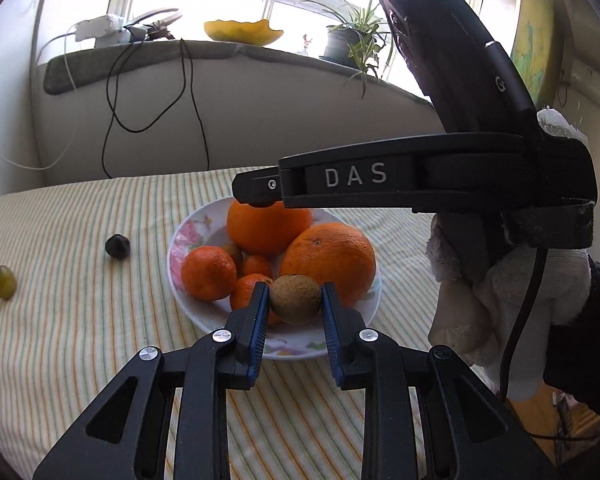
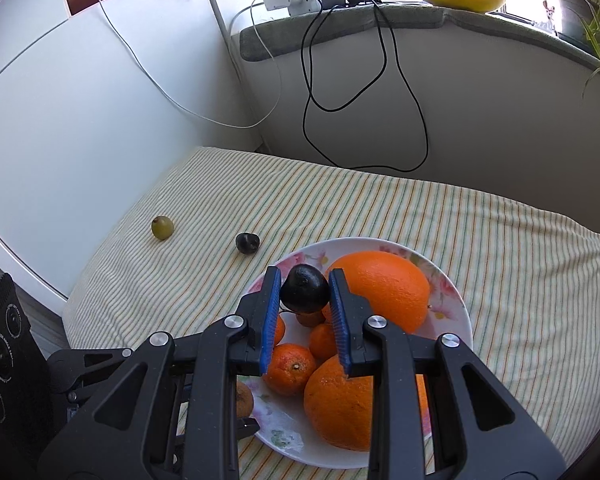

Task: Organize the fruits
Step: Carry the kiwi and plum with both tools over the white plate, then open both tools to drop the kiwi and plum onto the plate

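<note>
While plate (image 2: 456, 320) holds oranges (image 2: 384, 290) and mandarins (image 2: 290, 368), left gripper (image 1: 295, 300) clamps brown fruit (image 1: 295, 298) over plate; right gripper (image 2: 305, 294) clamps dark plum (image 2: 304, 288) above it

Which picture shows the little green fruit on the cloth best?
The right wrist view: the green fruit sits whole and clear on the striped cloth. In the left wrist view it lies at the far left edge, stretched by the lens.

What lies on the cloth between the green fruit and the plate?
One small dark fruit lies between the green fruit and the plate, on the striped cloth; both wrist views show this.
</note>
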`<state>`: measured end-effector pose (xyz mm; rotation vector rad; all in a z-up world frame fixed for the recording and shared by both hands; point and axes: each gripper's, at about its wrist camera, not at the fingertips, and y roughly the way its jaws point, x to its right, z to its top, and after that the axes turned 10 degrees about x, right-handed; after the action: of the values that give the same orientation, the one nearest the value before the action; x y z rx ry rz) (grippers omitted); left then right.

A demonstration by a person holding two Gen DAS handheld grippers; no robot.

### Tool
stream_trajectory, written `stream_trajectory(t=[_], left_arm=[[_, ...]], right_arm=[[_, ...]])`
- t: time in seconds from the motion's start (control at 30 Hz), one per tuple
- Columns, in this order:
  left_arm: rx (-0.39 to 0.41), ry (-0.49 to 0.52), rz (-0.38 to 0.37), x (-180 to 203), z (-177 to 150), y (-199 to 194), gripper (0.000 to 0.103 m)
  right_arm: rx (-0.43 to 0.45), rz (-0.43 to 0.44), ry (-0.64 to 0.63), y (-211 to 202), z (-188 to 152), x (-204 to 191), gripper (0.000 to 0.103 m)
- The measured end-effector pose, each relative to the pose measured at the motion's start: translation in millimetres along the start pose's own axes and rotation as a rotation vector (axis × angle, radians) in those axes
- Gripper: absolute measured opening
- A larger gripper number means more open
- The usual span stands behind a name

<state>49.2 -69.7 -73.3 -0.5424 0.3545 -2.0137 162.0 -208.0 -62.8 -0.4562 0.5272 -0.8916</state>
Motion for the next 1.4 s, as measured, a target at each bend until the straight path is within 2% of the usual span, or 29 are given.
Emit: stream_trajectory(t=[0.43, 0.47, 0.5, 0.57, 0.73, 0.8, 0.87, 1.0, 1.07, 1.17, 1.27, 1.4], left_arm=[[-0.007, 0.020, 0.004, 7.3, 4.9, 7.7, 0.025], [-0.006, 0.021, 0.005, 7.6, 5.3, 8.0, 0.027], [-0.003, 0.022, 0.006, 8.2, 5.7, 8.2, 0.030], [0.003, 0.024, 0.007, 8.0, 6.9, 7.8, 0.043], [0.006, 0.025, 0.009, 6.6, 8.0, 7.5, 0.046], [0.007, 0.025, 0.013, 6.2, 7.4, 6.4, 0.046], [0.007, 0.025, 0.017, 5.5, 7.3, 5.5, 0.052], [0.012, 0.027, 0.023, 5.7, 7.0, 3.0, 0.053], [0.014, 0.026, 0.031, 5.4, 6.9, 1.4, 0.063], [0.021, 0.023, 0.044, 3.6, 7.5, -1.0, 0.067], [0.022, 0.018, 0.067, 1.3, 8.6, -3.2, 0.078], [0.028, 0.011, 0.083, -1.4, 10.5, -7.1, 0.079]], right_arm=[[-0.001, 0.015, -0.008, -2.0, 0.1, 1.1, 0.026], [-0.003, 0.013, -0.008, -2.3, 0.1, 1.3, 0.028], [0.001, 0.004, -0.010, -3.1, 0.1, 1.5, 0.043], [0.023, -0.009, -0.013, -6.8, 1.0, 2.2, 0.065], [0.041, -0.017, 0.004, -12.0, 4.6, 5.3, 0.068], [0.051, -0.026, 0.009, -13.7, 5.6, 6.6, 0.076], [0.059, -0.027, 0.017, -15.3, 6.6, 8.1, 0.080], [0.061, -0.033, 0.024, -16.2, 7.4, 9.3, 0.082], [0.061, -0.037, 0.024, -16.6, 7.3, 9.3, 0.082], [0.062, -0.041, 0.028, -17.2, 7.3, 9.7, 0.082], [0.064, -0.038, 0.035, -18.2, 7.1, 9.5, 0.083], [0.071, -0.038, 0.035, -20.1, 8.3, 7.5, 0.088]])
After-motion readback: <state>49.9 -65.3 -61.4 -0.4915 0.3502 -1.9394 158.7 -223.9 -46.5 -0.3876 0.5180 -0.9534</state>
